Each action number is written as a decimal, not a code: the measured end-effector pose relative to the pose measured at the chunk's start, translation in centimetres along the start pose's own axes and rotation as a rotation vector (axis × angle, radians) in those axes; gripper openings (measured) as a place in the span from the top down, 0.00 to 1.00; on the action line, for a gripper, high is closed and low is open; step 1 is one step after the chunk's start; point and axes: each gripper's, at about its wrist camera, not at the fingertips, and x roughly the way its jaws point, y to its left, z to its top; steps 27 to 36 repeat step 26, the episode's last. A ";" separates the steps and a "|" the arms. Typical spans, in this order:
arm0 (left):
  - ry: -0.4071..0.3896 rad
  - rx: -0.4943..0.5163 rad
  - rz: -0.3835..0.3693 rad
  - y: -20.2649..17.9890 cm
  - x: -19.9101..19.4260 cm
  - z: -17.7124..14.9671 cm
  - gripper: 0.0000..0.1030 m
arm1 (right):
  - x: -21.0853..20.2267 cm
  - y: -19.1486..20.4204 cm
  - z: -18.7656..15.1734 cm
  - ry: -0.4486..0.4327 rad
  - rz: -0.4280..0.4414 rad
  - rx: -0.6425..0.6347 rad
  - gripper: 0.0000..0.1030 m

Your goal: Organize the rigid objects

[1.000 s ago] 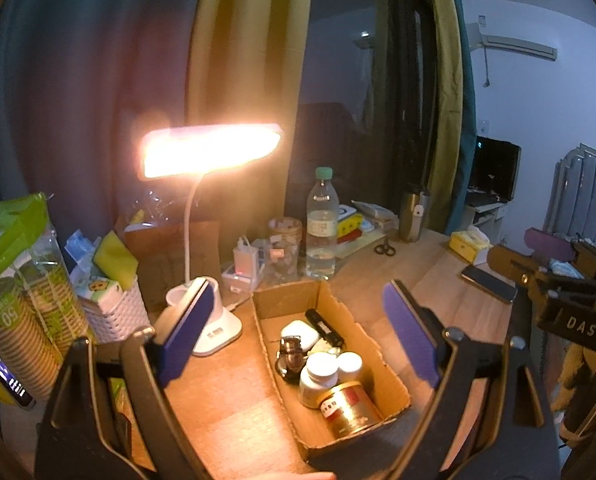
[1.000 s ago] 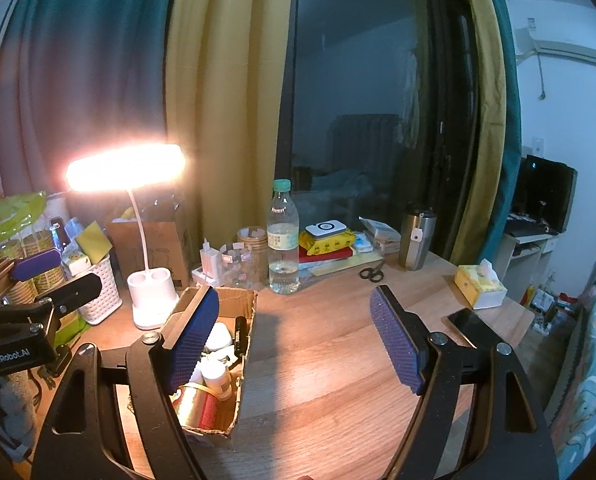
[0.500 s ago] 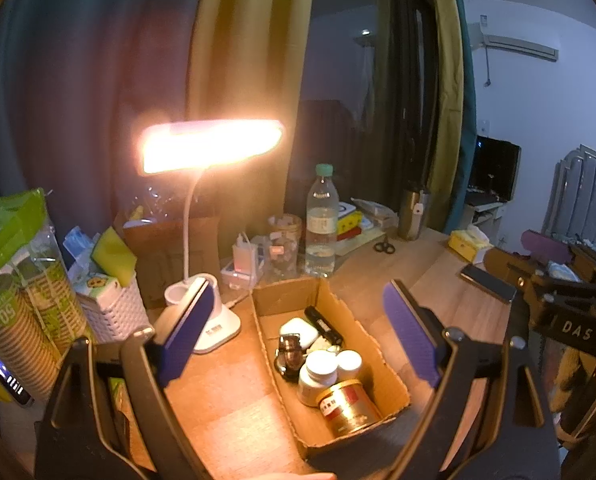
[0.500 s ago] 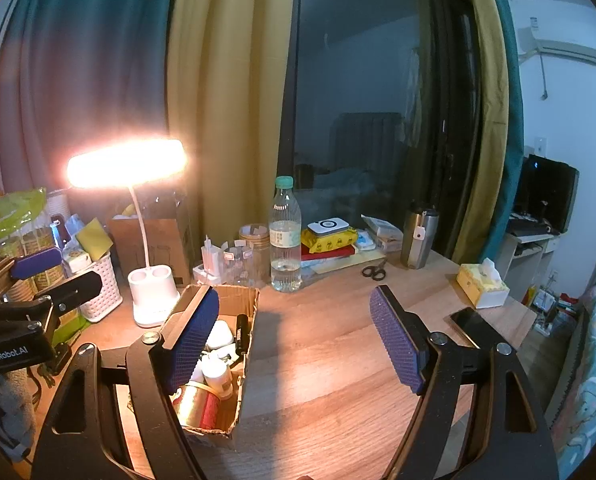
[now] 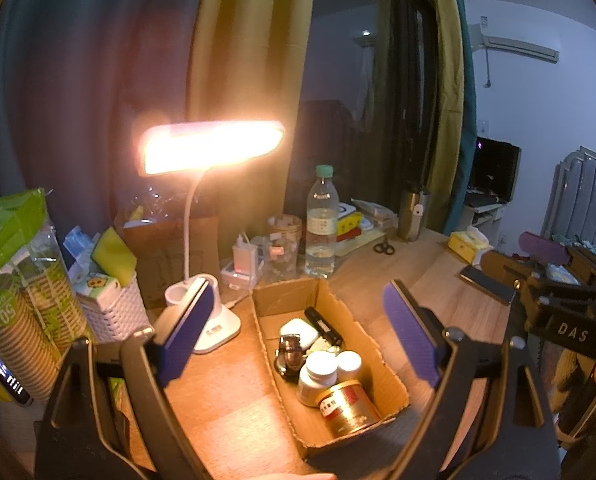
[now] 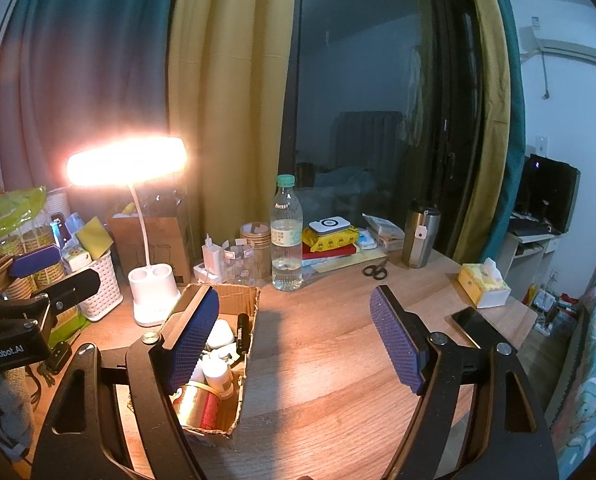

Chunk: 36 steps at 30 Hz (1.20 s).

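An open cardboard box sits on the wooden desk. It holds a gold and red tin, white pill bottles, a white case, a black cylinder and a small dark object. My left gripper hovers above the box, open and empty. In the right wrist view my right gripper stands open and empty over bare desk, to the right of the box. Each gripper shows at the edge of the other's view.
A lit white desk lamp stands left of the box, with a white basket and paper cups beyond. A water bottle, jars, scissors, a steel tumbler, a tissue box and a phone lie on the desk.
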 end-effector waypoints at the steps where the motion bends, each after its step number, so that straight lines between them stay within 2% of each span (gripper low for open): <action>1: 0.001 0.000 0.000 0.0 0.0 0.0 0.15 | 0.0 0.0 -0.1 0.000 0.000 -0.001 0.21; 36: -0.009 0.001 0.016 0.1 0.1 -0.3 0.15 | 0.6 -0.1 -0.4 0.012 0.010 -0.004 0.21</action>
